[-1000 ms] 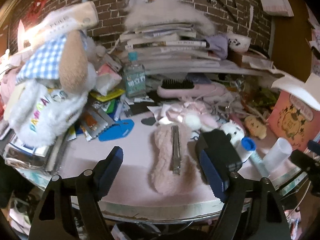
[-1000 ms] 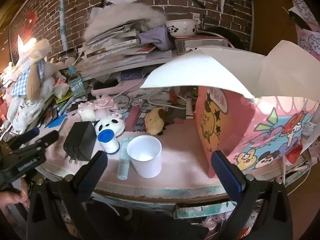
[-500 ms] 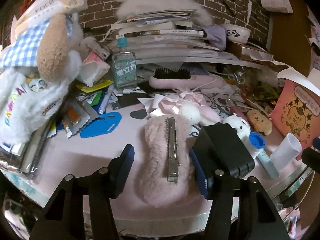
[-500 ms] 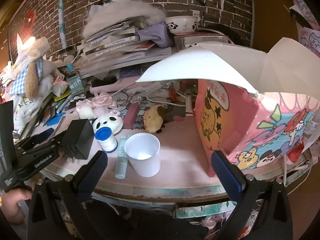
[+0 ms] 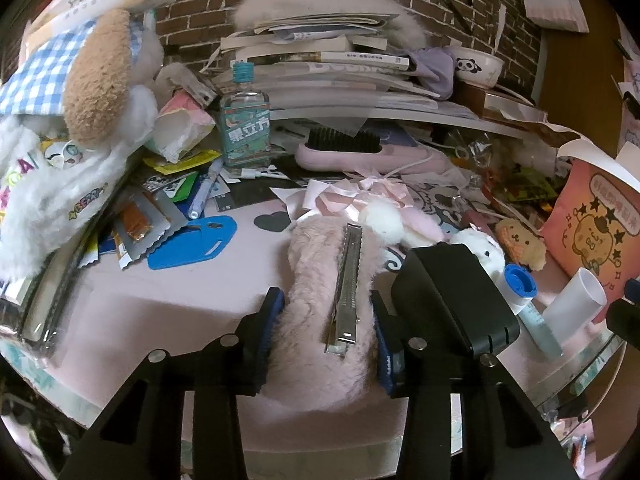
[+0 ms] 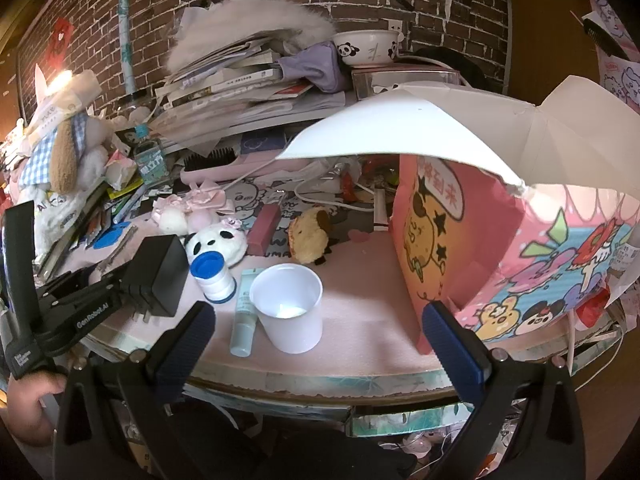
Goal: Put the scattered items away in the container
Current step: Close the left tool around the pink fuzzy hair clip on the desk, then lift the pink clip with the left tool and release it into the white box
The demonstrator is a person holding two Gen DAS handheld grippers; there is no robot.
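A pink fluffy hair clip (image 5: 316,288) with a metal clasp (image 5: 346,280) lies on the pink table top. My left gripper (image 5: 324,320) is shut on it, both blue pads pressed into the fur. The container is a pink cartoon box (image 6: 460,240) with open white flaps, standing at the right; its side also shows in the left wrist view as the box (image 5: 596,232). My right gripper (image 6: 320,344) is open wide at the table's front edge, with a white cup (image 6: 288,308) just beyond its fingertips. It touches nothing.
A black charger (image 5: 452,292) sits right of the clip. Near the cup are a blue-capped bottle (image 6: 212,276), a tube (image 6: 244,312), a panda plush (image 6: 218,242) and a brown plush (image 6: 308,236). Books, a hairbrush (image 5: 344,144) and a big plush dog (image 5: 80,120) crowd the back and left.
My left gripper moved forward over the table and its jaws narrowed onto the pink fluffy clip. The right gripper stayed open and barely shifted.
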